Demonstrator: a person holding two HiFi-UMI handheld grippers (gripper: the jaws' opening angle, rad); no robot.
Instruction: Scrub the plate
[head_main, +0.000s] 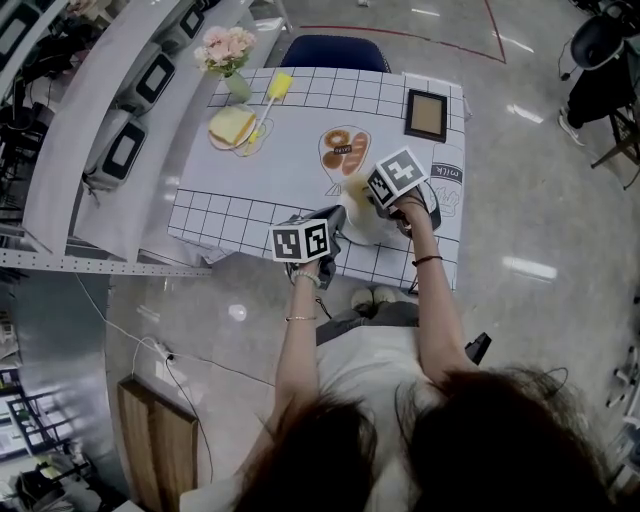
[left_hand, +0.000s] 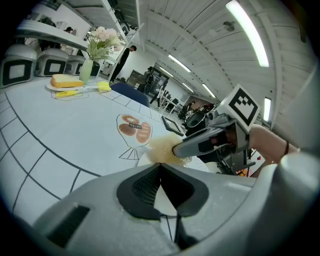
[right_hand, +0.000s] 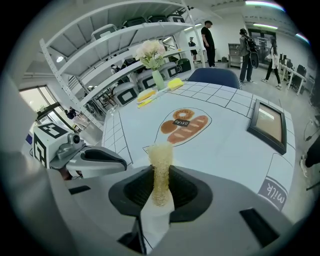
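— Plate (head_main: 374, 229): where is it?
— Near right edge of the table (head_main: 300, 160), its left rim pinched by the left gripper (head_main: 336, 219).
— And the scrubbing?
— The right gripper (right_hand: 161, 186) clamps a yellow sponge (right_hand: 161, 165) at the plate's far side. Probably under way; how much remains is unclear.
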